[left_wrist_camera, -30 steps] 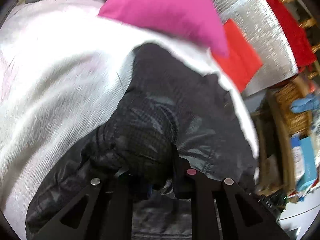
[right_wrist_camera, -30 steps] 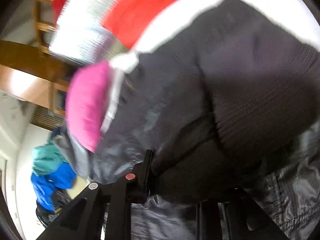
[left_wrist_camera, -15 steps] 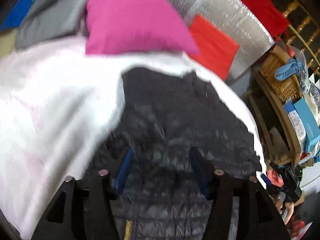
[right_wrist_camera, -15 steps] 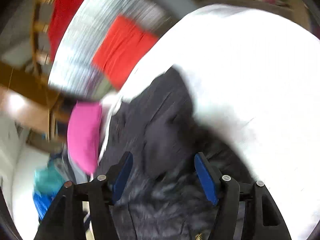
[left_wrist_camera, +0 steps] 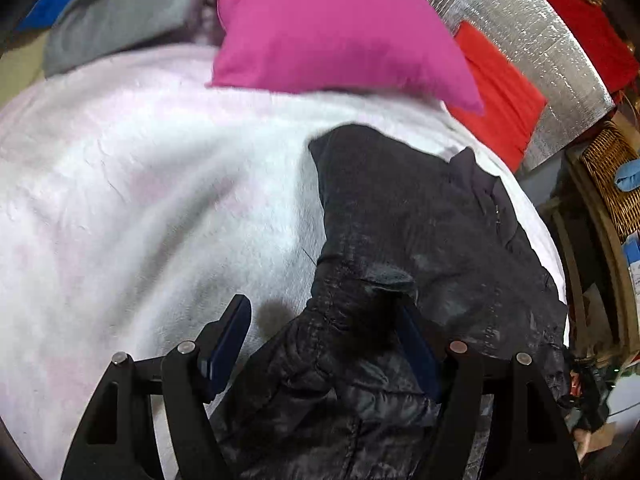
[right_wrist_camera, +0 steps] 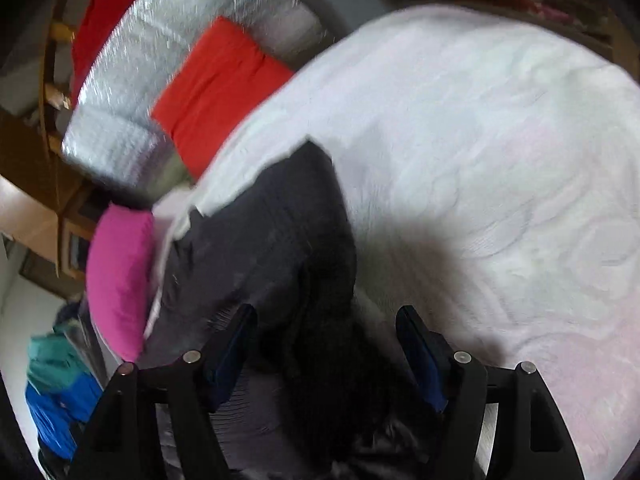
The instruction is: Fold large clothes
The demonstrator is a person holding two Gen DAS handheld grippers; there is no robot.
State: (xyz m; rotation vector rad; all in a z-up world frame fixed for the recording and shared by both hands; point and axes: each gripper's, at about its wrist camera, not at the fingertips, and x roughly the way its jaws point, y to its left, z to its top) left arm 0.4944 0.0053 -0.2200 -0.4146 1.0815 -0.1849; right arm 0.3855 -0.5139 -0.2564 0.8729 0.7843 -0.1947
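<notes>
A black quilted jacket [left_wrist_camera: 420, 240] lies on a white fleecy bed cover [left_wrist_camera: 140, 200]. In the left wrist view my left gripper [left_wrist_camera: 324, 328] hangs just above the jacket's near part. Its jaws are opening, and the fabric under them is not pressed by the blue pads [left_wrist_camera: 228, 340]. In the right wrist view the same jacket [right_wrist_camera: 260, 232] runs from the bottom middle toward the upper left. My right gripper [right_wrist_camera: 328, 336] hovers over its dark edge, jaws also opening and gripping nothing, beside the bed cover [right_wrist_camera: 500, 160].
A pink cushion [left_wrist_camera: 332, 28] rests at the head of the bed, with a red cushion [left_wrist_camera: 500, 92] and a silver quilted panel [left_wrist_camera: 532, 32] beside it. Grey fabric [left_wrist_camera: 120, 12] lies at the far left. A wicker basket [left_wrist_camera: 612, 168] and cluttered shelves stand beside the bed.
Both grippers were shut on bunched jacket fabric a second ago; they have let it go, spread wide and pulled back. The jacket now lies flatter on the cover.
</notes>
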